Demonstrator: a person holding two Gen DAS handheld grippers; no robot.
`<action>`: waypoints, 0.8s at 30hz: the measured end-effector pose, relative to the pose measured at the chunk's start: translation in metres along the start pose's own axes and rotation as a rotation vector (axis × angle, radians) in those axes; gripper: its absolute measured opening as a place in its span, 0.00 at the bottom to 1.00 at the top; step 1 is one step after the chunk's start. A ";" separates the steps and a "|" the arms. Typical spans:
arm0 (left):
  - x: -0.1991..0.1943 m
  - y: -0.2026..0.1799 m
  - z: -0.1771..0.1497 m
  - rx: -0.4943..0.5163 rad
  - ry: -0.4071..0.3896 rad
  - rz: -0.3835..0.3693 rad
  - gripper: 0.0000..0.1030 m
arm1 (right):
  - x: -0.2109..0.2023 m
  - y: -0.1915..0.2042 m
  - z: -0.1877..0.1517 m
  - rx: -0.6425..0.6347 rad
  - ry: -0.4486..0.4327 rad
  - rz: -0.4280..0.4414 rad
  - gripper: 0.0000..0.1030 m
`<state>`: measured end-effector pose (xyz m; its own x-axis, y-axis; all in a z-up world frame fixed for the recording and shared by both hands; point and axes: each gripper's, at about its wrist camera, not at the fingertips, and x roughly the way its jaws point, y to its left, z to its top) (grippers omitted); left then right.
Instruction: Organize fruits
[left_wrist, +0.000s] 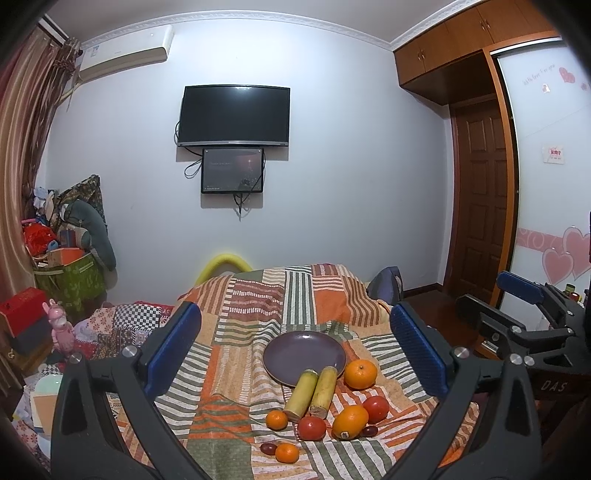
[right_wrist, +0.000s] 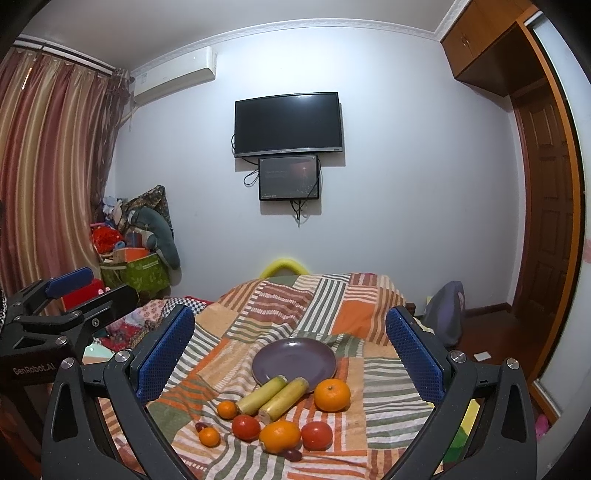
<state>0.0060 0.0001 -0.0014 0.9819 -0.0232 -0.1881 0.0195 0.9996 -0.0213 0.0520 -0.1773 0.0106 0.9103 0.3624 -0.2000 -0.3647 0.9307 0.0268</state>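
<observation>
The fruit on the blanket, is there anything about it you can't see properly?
- Sticker on the big orange, left wrist view: too small to read.
- Dark grape, right wrist view: partly hidden behind that orange.
- Two yellow-green stalks: ends overlap the plate, hiding part of its rim; what fruit they are is unclear.
- Blanket edges: cut off by the fingers in both views.

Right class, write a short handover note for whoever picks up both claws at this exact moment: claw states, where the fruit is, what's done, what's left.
Left claw: open, empty, hovering short of the fruit.
Right claw: open, empty, likewise.
Purple plate: empty, on the striped blanket.
Two sugarcane pieces lean on the plate's near rim.
Large orange sits beside the plate; two tomatoes, small oranges, another orange and dark grapes lie loose nearer.
Done: nothing yet.
Left: presumably move all fruit onto the plate.
</observation>
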 end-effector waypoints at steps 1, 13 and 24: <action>0.000 0.000 0.000 0.000 0.000 0.000 1.00 | 0.000 0.001 0.000 -0.001 0.000 0.001 1.00; 0.018 -0.001 -0.005 0.007 0.038 -0.026 1.00 | 0.009 -0.004 -0.003 -0.006 0.010 -0.005 1.00; 0.103 0.004 -0.031 0.003 0.248 -0.025 1.00 | 0.073 -0.046 -0.029 -0.039 0.179 -0.022 1.00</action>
<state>0.1017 0.0009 -0.0511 0.9048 -0.0512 -0.4228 0.0441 0.9987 -0.0266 0.1292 -0.1949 -0.0340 0.8700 0.3242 -0.3715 -0.3555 0.9345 -0.0171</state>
